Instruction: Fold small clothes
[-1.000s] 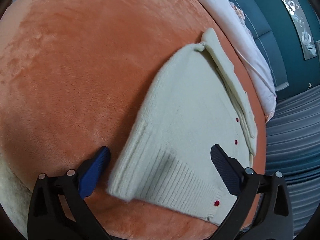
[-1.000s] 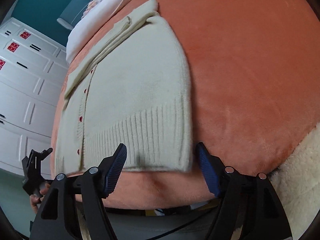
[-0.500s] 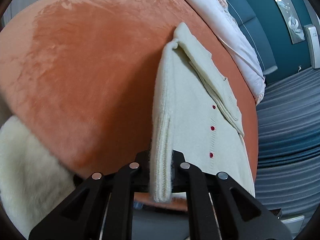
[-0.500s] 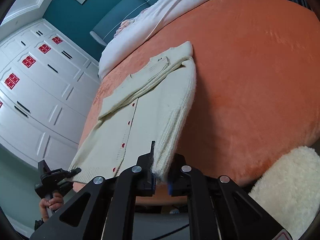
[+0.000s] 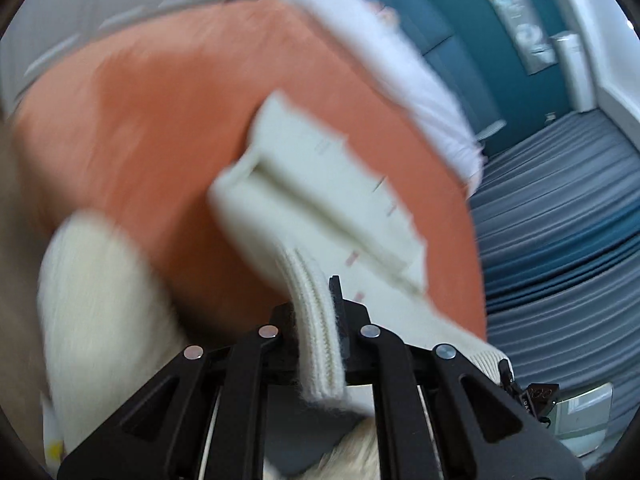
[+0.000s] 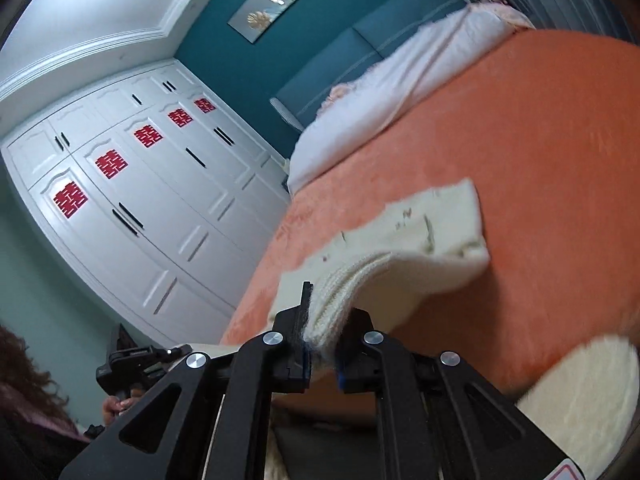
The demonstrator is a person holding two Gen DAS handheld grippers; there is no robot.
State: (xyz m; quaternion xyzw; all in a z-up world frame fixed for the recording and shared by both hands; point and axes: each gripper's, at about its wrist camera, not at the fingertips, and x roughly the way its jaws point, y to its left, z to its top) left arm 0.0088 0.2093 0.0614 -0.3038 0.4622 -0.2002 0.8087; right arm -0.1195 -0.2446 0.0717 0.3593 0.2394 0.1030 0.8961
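A cream knit cardigan (image 5: pixel 316 184) with small red buttons lies partly on the orange bed cover (image 5: pixel 152 120). My left gripper (image 5: pixel 320 320) is shut on the ribbed hem at one corner and holds it lifted off the bed. My right gripper (image 6: pixel 322 332) is shut on the ribbed hem at the other corner, also lifted. In the right wrist view the cardigan (image 6: pixel 424 240) arches up from the bed toward the jaws, its collar end still resting on the cover (image 6: pixel 540 140). The left wrist view is motion-blurred.
A white duvet (image 6: pixel 400 92) is bunched at the head of the bed. A cream fluffy blanket (image 5: pixel 96 320) hangs at the near bed edge, also in the right wrist view (image 6: pixel 580 400). White wardrobes (image 6: pixel 140 200) stand to the left. The left gripper (image 6: pixel 132 364) shows low left.
Both grippers closed on the cardigan's hem corners, then lifted it up and back from the bed. The hem now hangs raised between the jaws and the garment bends.
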